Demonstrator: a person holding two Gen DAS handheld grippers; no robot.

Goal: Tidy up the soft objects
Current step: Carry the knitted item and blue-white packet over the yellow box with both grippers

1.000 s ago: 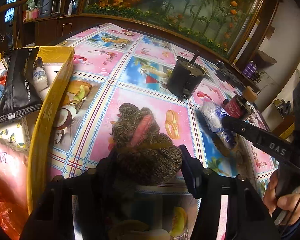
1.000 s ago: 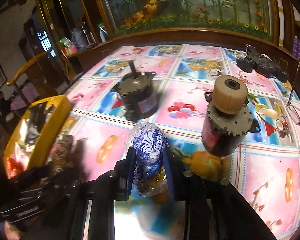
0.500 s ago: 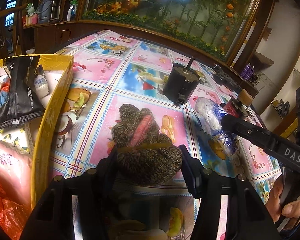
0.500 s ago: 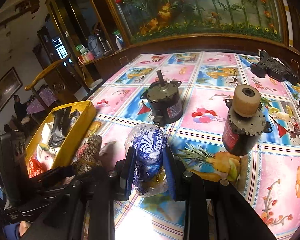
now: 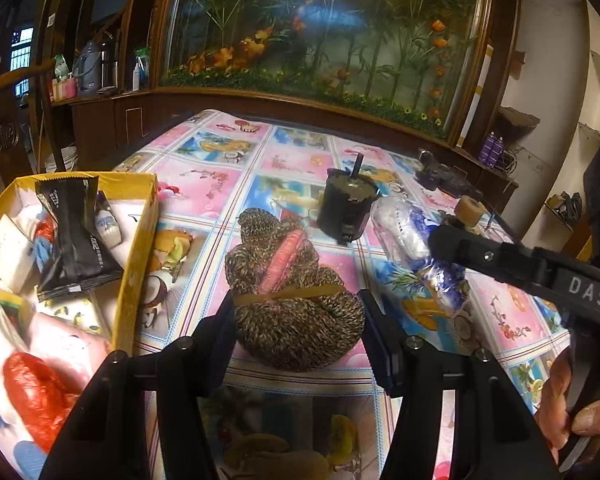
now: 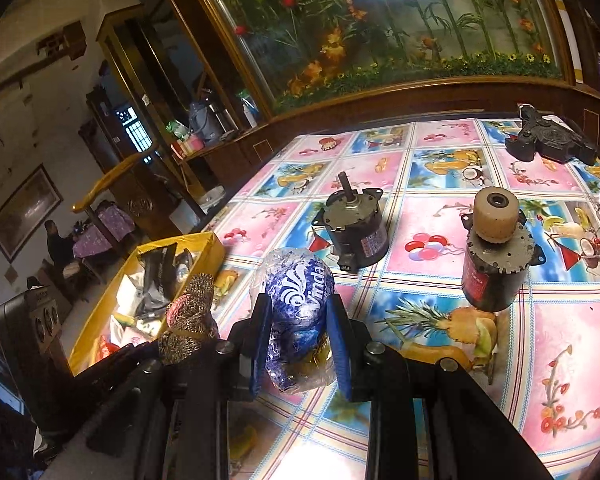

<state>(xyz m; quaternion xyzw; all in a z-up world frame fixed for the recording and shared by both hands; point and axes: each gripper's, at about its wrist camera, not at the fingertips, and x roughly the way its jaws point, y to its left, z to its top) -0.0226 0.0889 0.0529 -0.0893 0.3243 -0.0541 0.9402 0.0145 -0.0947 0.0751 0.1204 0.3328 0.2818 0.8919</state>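
L gripper [image 5: 296, 320] clamps a brown knit bundle [image 5: 292, 280] w/ rubber band; R gripper [image 6: 298, 336] is closed on a blue-printed plastic pack [image 6: 300, 304], both near the table's [image 6: 560, 340] front edge. Yellow box [image 5: 136, 264] of packets at left edge, two small motors [image 6: 356, 228] mid-table.

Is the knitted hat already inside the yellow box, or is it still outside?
Outside. The knitted hat sits between the left gripper jaws above the patterned tablecloth, beside the yellow box, not in it.
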